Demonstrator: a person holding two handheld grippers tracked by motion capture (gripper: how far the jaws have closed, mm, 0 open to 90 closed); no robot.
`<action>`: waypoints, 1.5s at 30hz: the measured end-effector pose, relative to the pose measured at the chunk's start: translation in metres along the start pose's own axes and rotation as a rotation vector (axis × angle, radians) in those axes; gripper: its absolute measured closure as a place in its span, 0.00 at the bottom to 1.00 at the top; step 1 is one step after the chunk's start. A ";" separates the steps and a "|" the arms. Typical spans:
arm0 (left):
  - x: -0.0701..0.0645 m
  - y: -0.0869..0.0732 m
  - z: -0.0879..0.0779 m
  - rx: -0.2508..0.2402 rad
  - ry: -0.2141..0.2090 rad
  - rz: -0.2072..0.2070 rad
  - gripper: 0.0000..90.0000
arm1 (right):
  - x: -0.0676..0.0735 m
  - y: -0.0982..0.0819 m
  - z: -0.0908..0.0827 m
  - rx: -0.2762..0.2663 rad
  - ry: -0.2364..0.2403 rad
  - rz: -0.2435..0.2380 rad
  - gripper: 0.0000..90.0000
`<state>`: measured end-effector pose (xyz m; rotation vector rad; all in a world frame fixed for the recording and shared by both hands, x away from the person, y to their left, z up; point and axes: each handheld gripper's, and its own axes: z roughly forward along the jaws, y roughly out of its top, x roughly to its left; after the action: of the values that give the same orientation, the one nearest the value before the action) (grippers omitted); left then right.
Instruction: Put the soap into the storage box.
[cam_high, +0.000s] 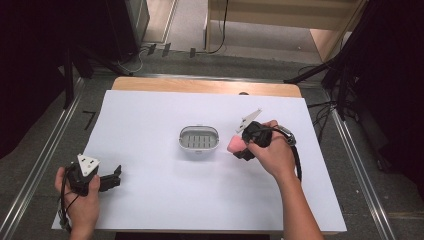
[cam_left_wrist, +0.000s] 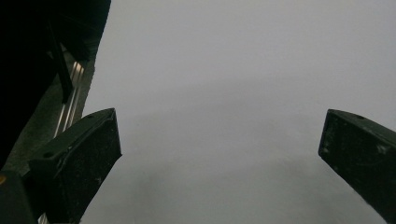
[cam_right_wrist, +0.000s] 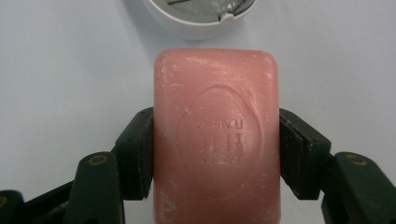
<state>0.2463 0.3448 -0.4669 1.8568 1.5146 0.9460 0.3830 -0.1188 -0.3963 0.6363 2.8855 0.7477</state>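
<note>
The soap (cam_right_wrist: 217, 135), one pink bar with rounded corners and an oval stamp of raised letters pressed into its face, is scuffed with pale flecks and sits clamped between the two black jaws of the right gripper (cam_right_wrist: 217, 154), which press on its long sides. From above, that bar (cam_high: 234, 145) is held just off the right end of the dish (cam_high: 199, 138), close to it but not in it. The dish is a single white oval tray, plastic by the look of it, with a slotted grey floor, standing near the middle of the white sheet (cam_high: 150, 200) that covers the wooden table (cam_high: 200, 85). The right hand (cam_high: 272, 152) wraps the right gripper (cam_high: 240, 147) from behind, wrist bent, forearm coming in from the lower right, jaws aimed left toward the dish. The left hand (cam_high: 82, 202) rests at the near left corner of the sheet, holding the left gripper (cam_high: 114, 178) low, pointing right; its two matte black jaws stand wide apart over the bare sheet with nothing between them (cam_left_wrist: 219, 154).
</note>
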 end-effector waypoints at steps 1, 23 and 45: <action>0.000 0.000 0.000 0.000 0.000 0.000 0.00 | 0.000 0.002 0.000 -0.001 0.002 -0.008 0.43; 0.000 0.000 0.000 0.000 -0.003 0.000 0.00 | 0.002 0.038 0.000 -0.001 0.037 -0.069 0.43; 0.001 0.000 0.000 0.002 -0.008 -0.009 0.00 | 0.001 0.077 0.022 0.007 0.075 -0.138 0.43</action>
<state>0.2468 0.3459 -0.4668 1.8517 1.5183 0.9324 0.4144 -0.0476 -0.3780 0.4122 2.9636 0.7580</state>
